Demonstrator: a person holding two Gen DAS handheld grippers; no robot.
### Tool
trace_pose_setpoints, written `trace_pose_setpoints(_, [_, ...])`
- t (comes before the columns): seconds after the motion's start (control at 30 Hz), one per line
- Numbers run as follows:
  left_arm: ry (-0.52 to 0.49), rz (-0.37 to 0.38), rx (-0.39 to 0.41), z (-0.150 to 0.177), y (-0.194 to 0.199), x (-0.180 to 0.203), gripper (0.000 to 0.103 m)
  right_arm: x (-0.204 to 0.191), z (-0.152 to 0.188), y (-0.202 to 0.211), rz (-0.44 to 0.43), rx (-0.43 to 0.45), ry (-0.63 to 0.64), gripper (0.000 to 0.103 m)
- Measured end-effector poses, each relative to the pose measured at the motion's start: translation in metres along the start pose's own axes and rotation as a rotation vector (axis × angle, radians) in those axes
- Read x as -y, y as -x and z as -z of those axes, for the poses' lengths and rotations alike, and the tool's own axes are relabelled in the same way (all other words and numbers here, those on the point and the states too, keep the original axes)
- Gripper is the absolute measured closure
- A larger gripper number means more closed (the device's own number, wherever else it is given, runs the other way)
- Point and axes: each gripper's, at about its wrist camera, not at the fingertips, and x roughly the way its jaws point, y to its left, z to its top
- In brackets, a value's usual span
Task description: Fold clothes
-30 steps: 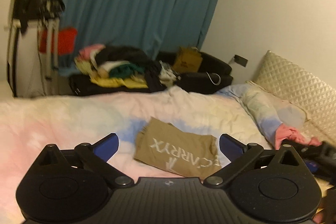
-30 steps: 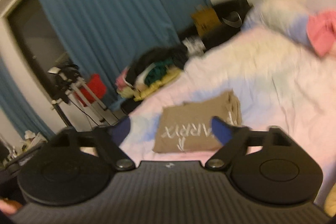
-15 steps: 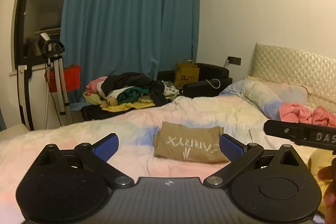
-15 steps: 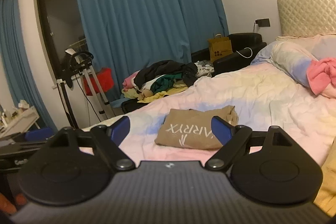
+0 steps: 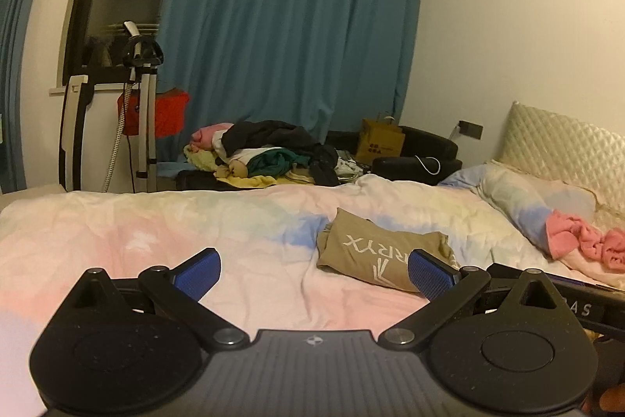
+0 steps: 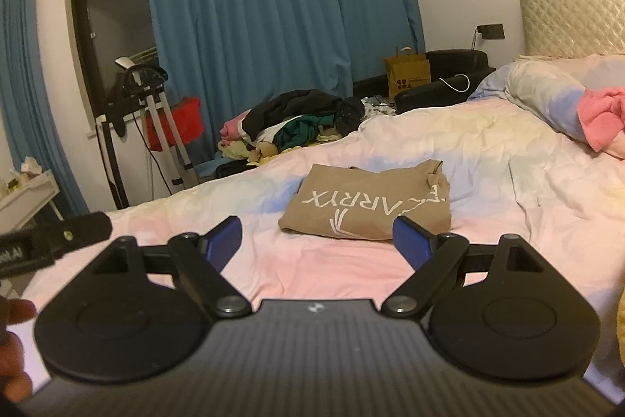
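Note:
A folded tan shirt (image 5: 381, 253) with white lettering lies on the pastel bedspread (image 5: 156, 233), right of centre in the left wrist view. The same tan shirt (image 6: 371, 206) sits mid-bed in the right wrist view. My left gripper (image 5: 312, 270) hangs open above the spread, short of the shirt and to its left, with nothing between its blue pads. My right gripper (image 6: 316, 237) is open too, held just short of the shirt's near edge. A pink garment (image 6: 601, 122) lies crumpled by the pillow.
A heap of mixed clothes (image 5: 269, 155) lies beyond the bed's far edge, before blue curtains (image 5: 289, 26). A garment steamer stand (image 5: 136, 104) and red item stand left. A brown paper bag (image 6: 408, 77) sits on a black seat. The quilted headboard (image 5: 566, 143) is at right.
Both cameras have steadied and tilted up from a blurred swing. The left gripper has shifted left, so the shirt now sits nearer its right pad. The shirt itself has not moved.

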Motion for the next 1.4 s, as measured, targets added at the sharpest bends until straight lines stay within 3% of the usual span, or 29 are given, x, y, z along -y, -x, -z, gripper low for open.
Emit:
trace_pose_setpoints(0.33, [-0.011,-0.005,-0.005,0.005,-0.001,0.0,0.0,-0.015,0.011,0.002,0.022,0.012,0.084,0.017])
trace_pose_setpoints(1.4, [-0.029,-0.024,-0.007,0.009,0.004,0.008,0.0,-0.008,0.013,0.001,0.034,-0.021,0.022,0.017])
